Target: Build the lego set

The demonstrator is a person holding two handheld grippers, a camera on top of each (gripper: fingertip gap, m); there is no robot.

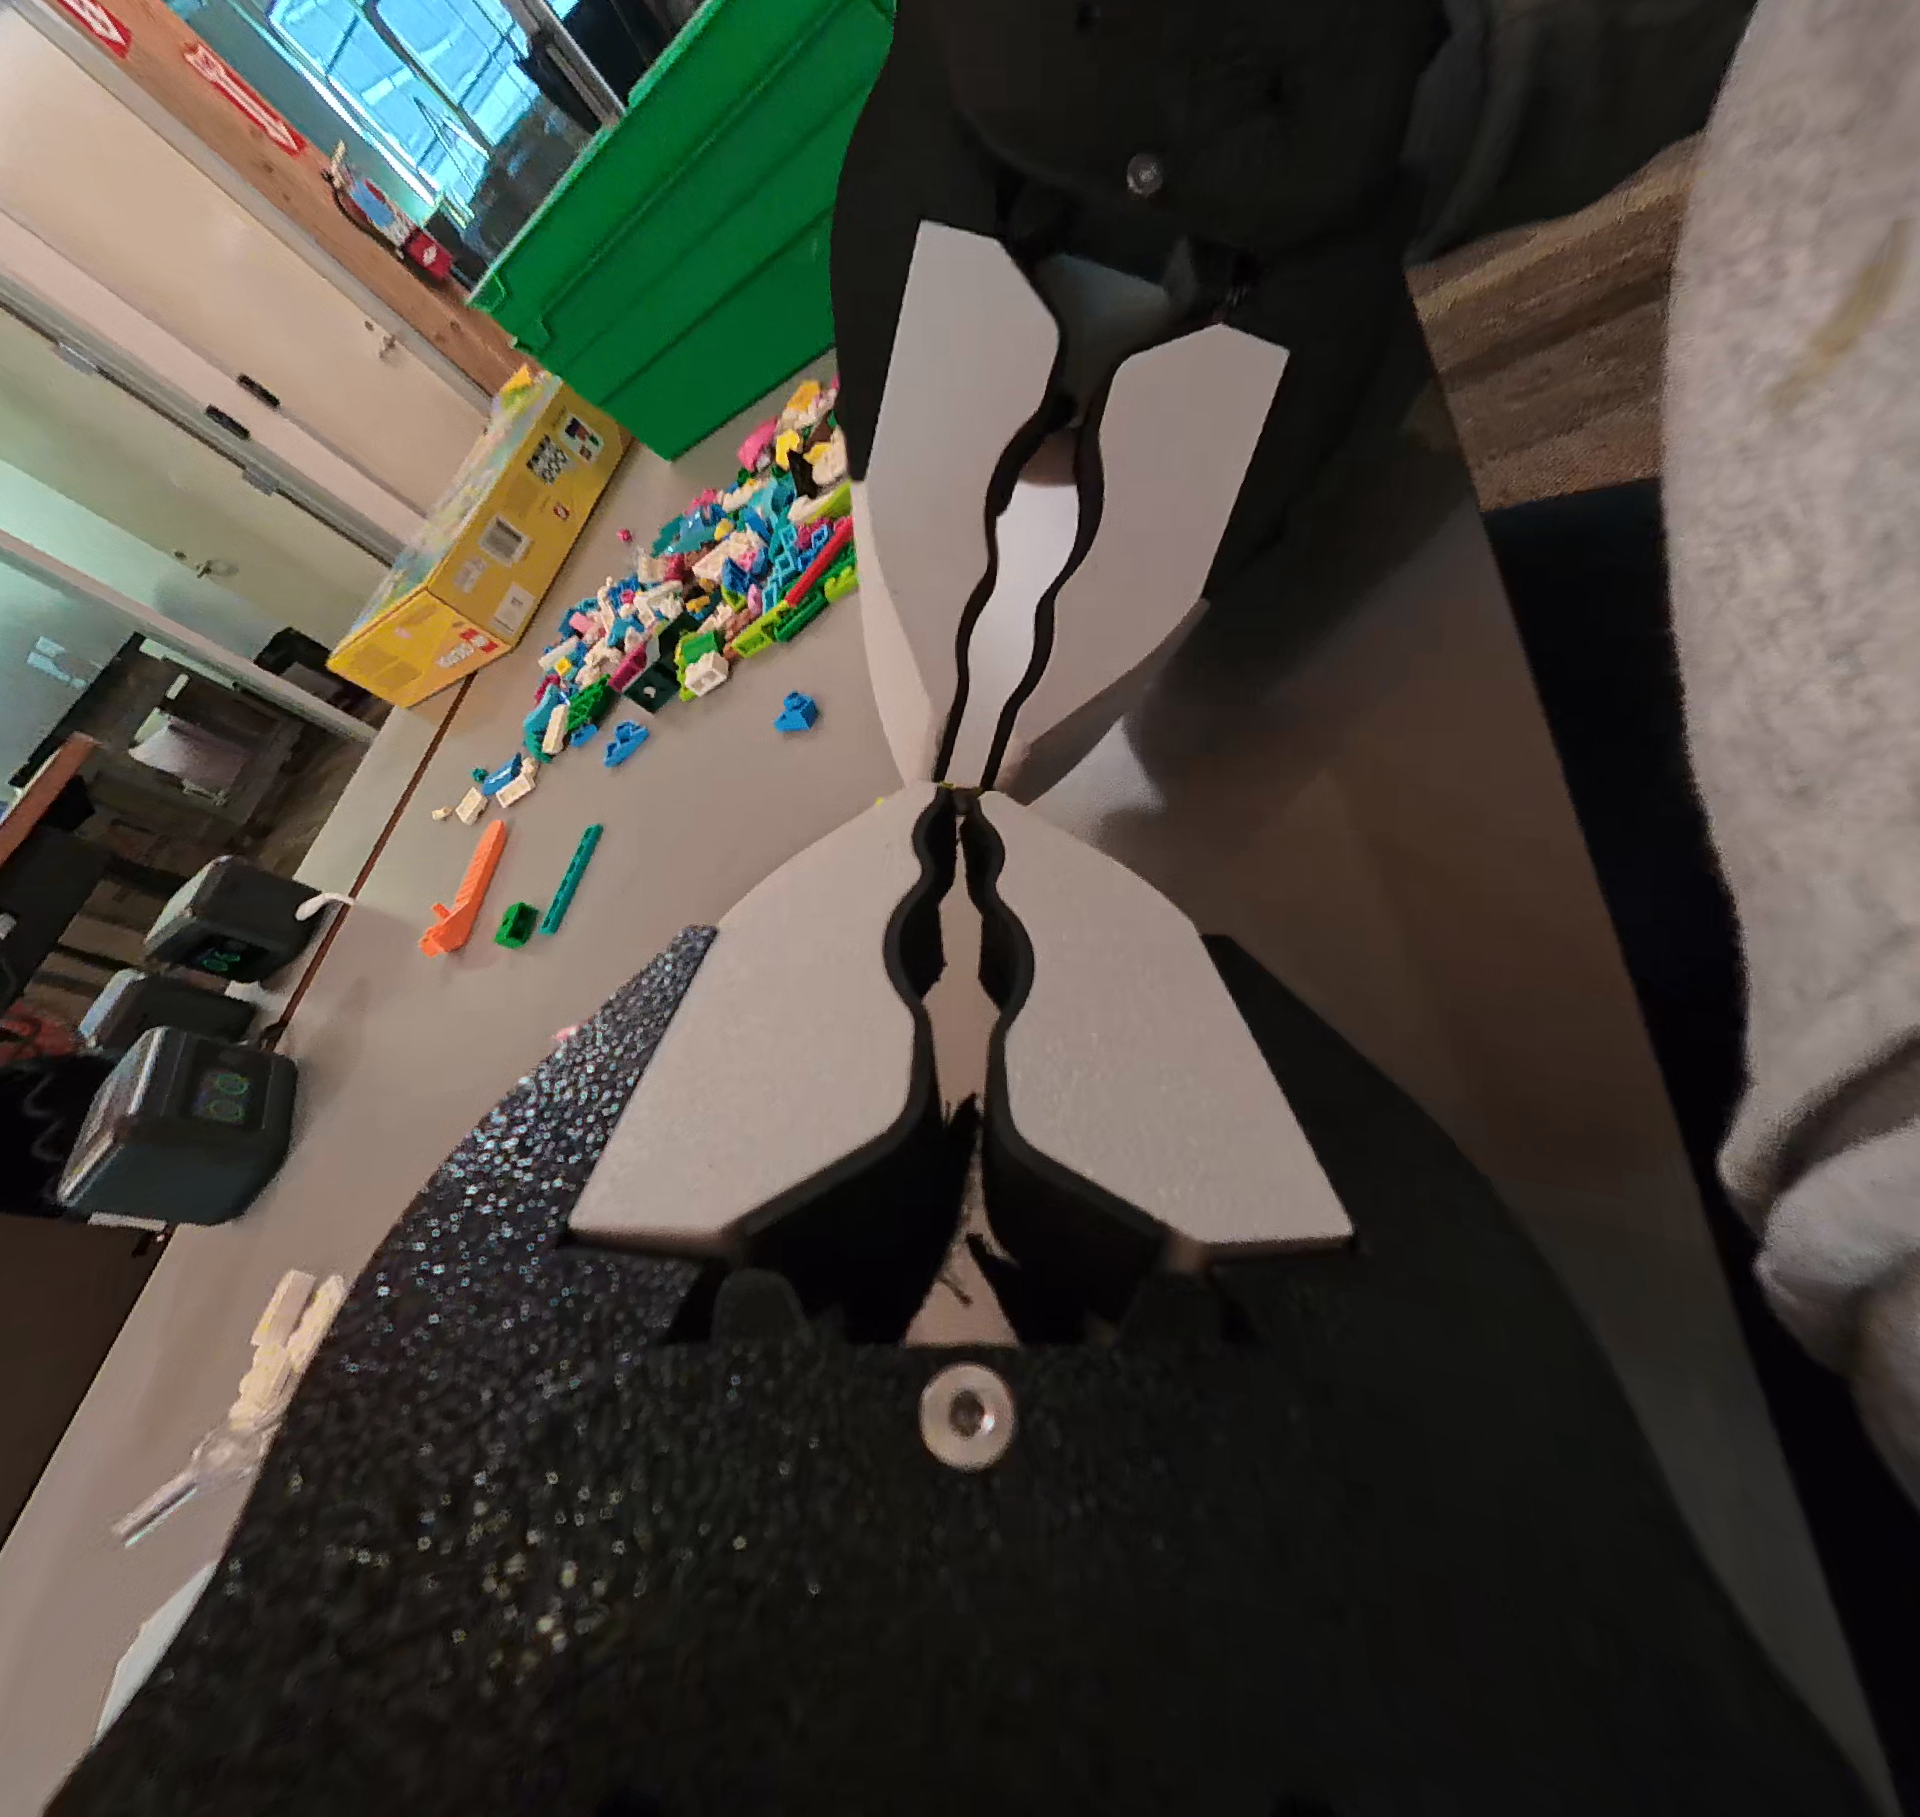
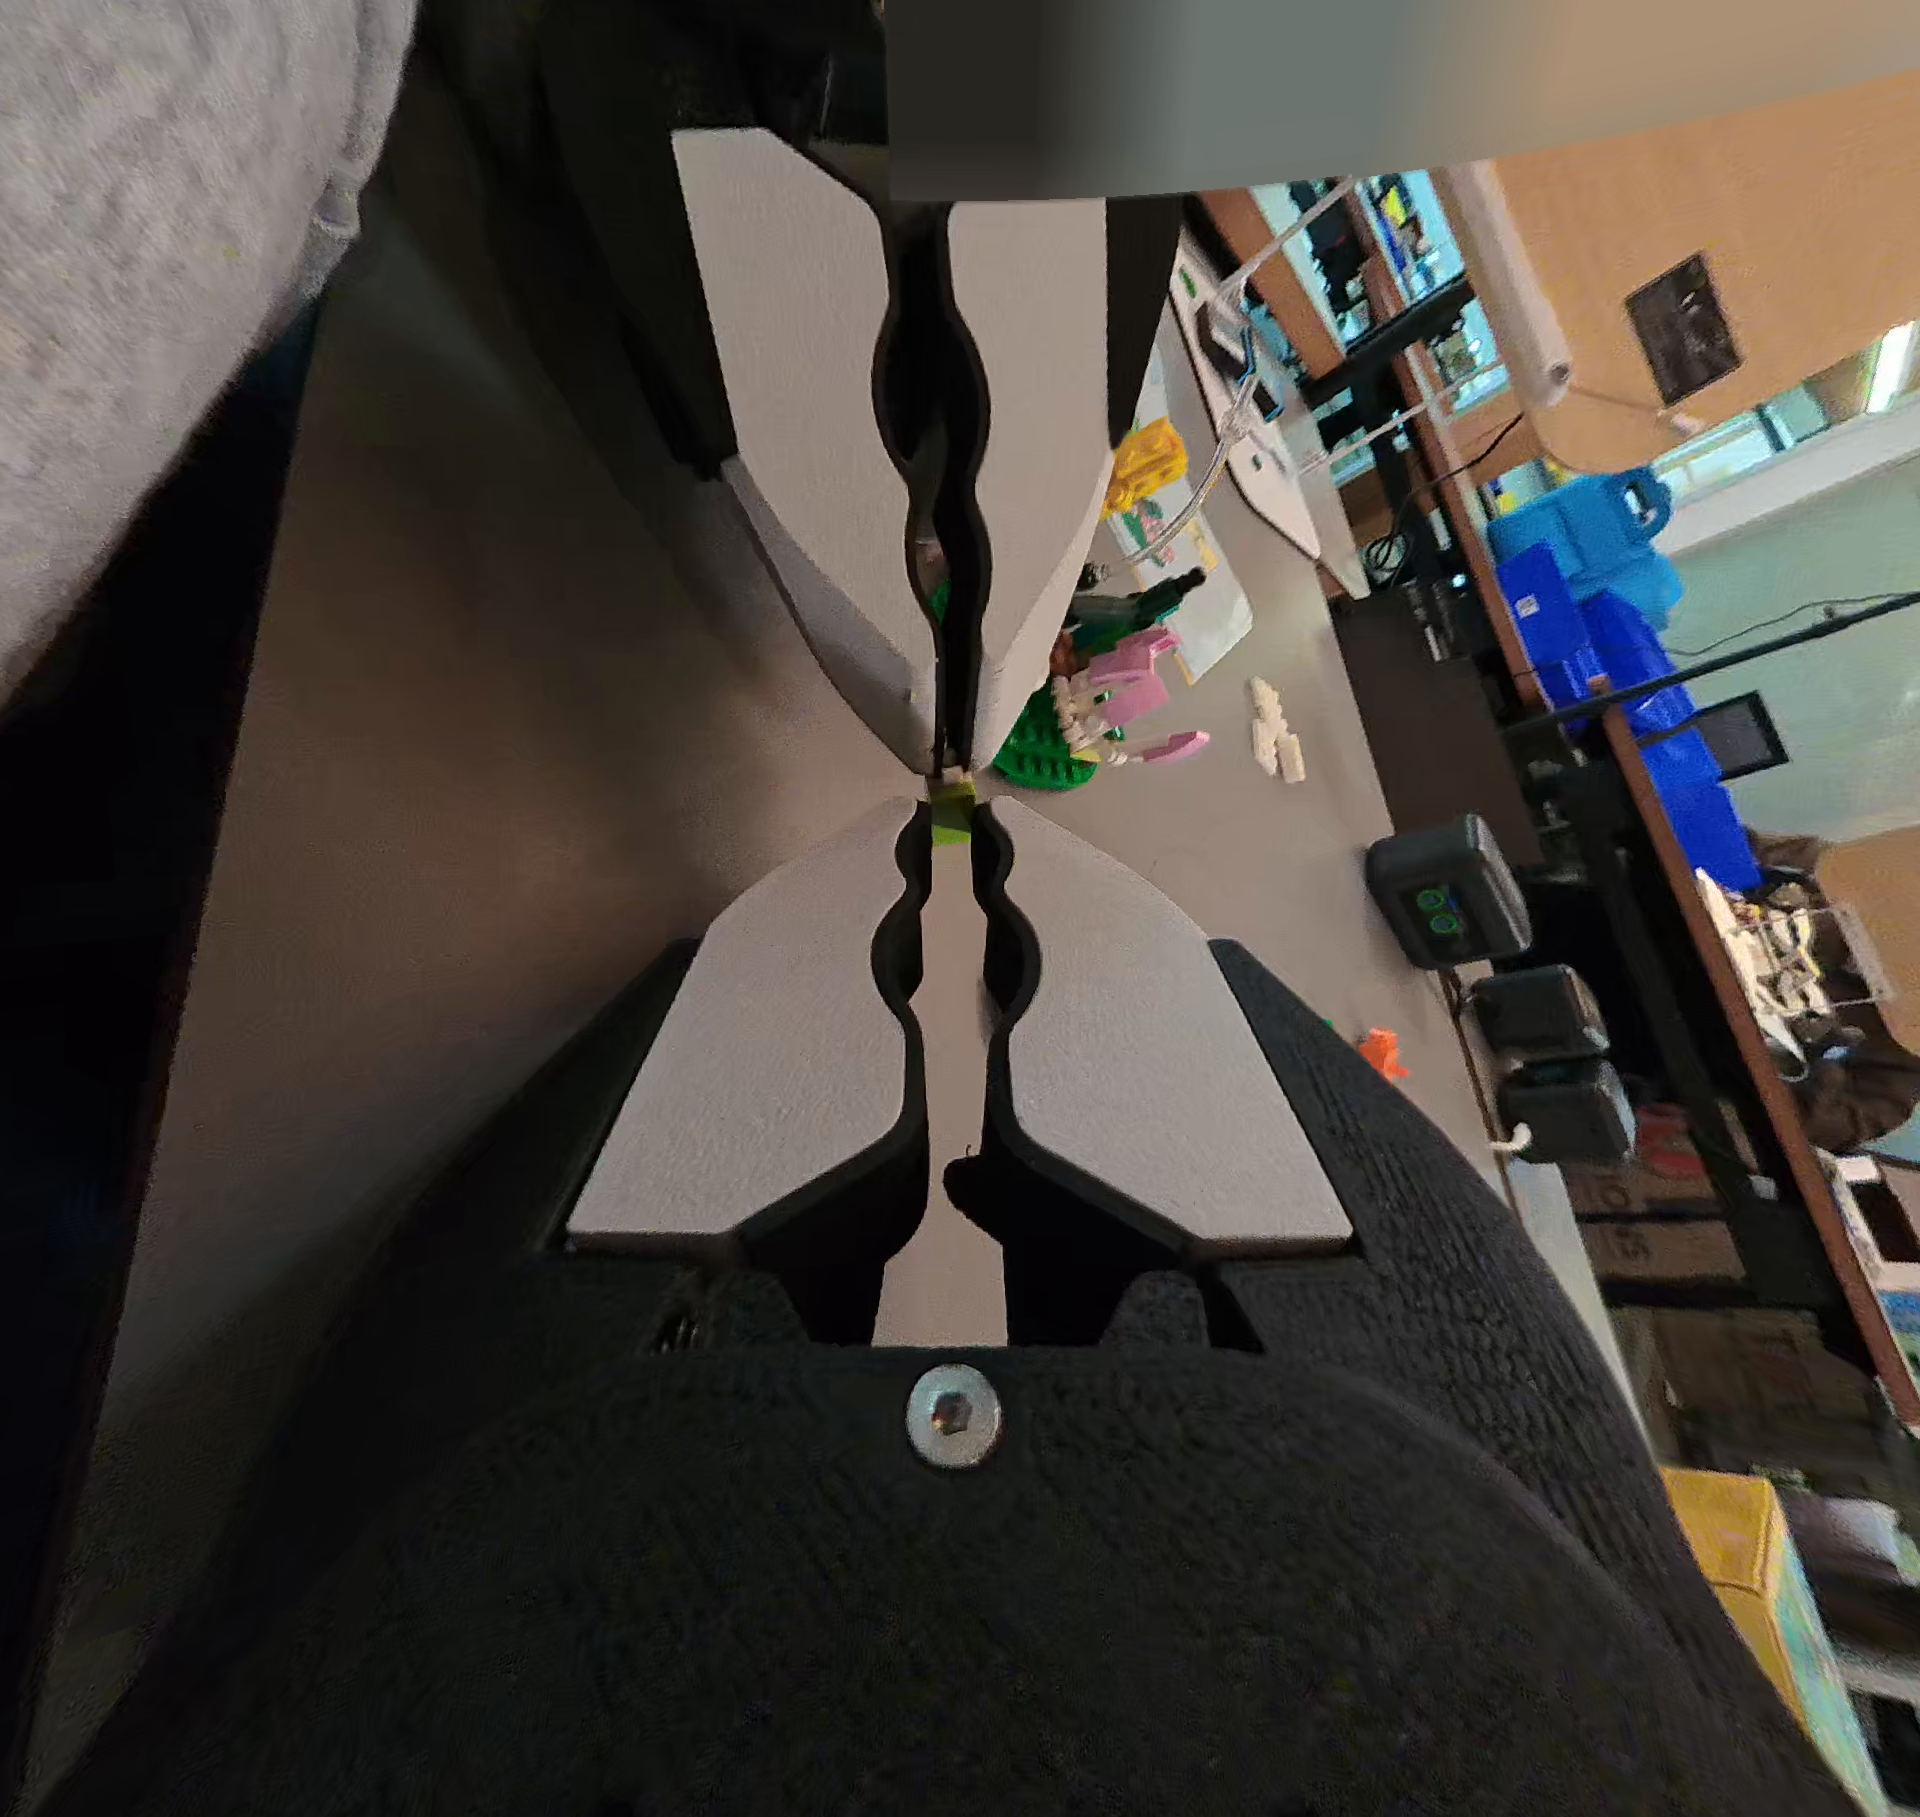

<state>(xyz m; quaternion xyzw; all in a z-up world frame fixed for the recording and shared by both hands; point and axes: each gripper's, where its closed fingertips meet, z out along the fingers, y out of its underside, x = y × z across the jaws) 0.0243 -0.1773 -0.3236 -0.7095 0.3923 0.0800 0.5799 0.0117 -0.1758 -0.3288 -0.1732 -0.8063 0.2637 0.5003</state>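
My two grippers meet tip to tip above the grey table (image 1: 727, 832). My right gripper (image 2: 951, 813) is shut on a small lime-green brick (image 2: 951, 822). It comes in from the top of the left wrist view (image 1: 968, 775). My left gripper (image 1: 956, 811) is shut, and in the right wrist view (image 2: 951, 761) a tiny white piece (image 2: 954, 778) sits at its tips, touching the lime brick. In the left wrist view only a lime speck shows between the tips.
A pile of loose bricks (image 1: 727, 572), a yellow box (image 1: 488, 541) and a green bin (image 1: 707, 188) lie beyond. An orange separator (image 1: 468, 894) and a teal bar (image 1: 571, 879) lie nearer. A partial build on a green plate (image 2: 1039, 754) and white pieces (image 2: 1278, 728) sit to the right.
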